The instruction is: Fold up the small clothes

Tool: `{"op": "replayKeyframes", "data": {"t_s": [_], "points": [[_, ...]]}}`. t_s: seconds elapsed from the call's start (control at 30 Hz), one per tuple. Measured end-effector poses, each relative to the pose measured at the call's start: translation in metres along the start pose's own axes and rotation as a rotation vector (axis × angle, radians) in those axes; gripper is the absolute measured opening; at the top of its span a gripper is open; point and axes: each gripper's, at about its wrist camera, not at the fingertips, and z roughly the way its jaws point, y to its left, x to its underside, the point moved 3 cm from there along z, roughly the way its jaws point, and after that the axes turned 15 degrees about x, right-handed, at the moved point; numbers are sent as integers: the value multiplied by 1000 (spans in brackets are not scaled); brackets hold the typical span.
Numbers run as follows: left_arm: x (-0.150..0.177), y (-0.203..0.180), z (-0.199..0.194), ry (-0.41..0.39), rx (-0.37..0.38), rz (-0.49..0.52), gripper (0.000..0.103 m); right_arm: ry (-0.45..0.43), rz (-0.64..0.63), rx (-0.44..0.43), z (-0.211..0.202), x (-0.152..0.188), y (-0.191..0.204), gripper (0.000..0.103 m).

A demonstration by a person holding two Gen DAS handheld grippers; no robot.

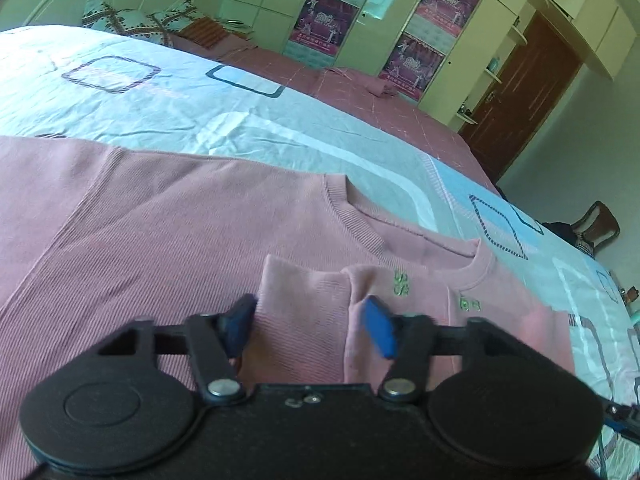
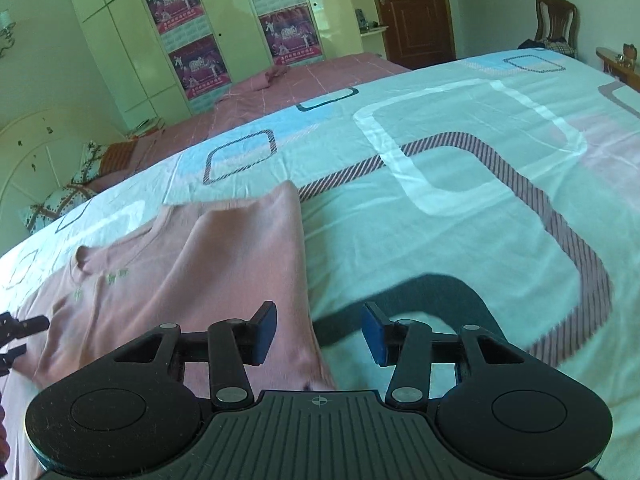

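A pink knit sweater [image 1: 160,220] lies flat on the patterned bed cover [image 1: 200,112], its collar [image 1: 360,216] toward the far side and small green embroidery [image 1: 400,284] on the chest. One sleeve [image 1: 304,300] is folded across the chest. My left gripper [image 1: 310,324] stands open just above that sleeve, a blue pad on either side of it. In the right wrist view the sweater [image 2: 224,260] lies at the left. My right gripper [image 2: 320,332] is open over the sweater's right edge, gripping nothing. The left gripper's black parts [image 2: 16,332] show at the left edge.
The bed cover [image 2: 460,200] spreads wide to the right of the sweater. Beyond it lie a pink sheet [image 2: 304,80] with a crumpled pink cloth [image 2: 272,74], pillows [image 1: 132,20], a wardrobe with posters [image 2: 188,40], a brown door [image 2: 412,4] and a wooden chair [image 2: 556,20].
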Motion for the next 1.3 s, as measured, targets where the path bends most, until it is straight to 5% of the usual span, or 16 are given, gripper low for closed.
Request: {"op": "replayKeyframes", "data": {"t_s": [0.07, 0.4, 0.5, 0.73, 0.97, 1.03, 1.17, 1.3], "points": [[0, -2, 1, -4, 3, 18, 15, 13, 1, -4, 15, -9, 6, 47], [8, -1, -33, -124, -53, 123, 8, 29, -16, -1, 70, -38, 32, 46], [12, 7, -35, -138, -106, 108, 7, 40, -47, -14, 77, -41, 42, 10], [11, 13, -28, -74, -150, 127, 5, -14, -66, 77, 80, -39, 40, 9], [9, 3, -43, -57, -145, 148, 46, -55, -68, 59, 53, -39, 45, 17], [11, -3, -47, -57, -135, 165, 61, -70, -92, 39, 41, -35, 51, 50], [19, -12, -47, -10, -136, 211, 65, -104, -184, 15, 20, -15, 70, 55], [30, -4, -40, 84, -157, 157, 65, -26, -224, -11, 24, 9, 81, 55]]}}
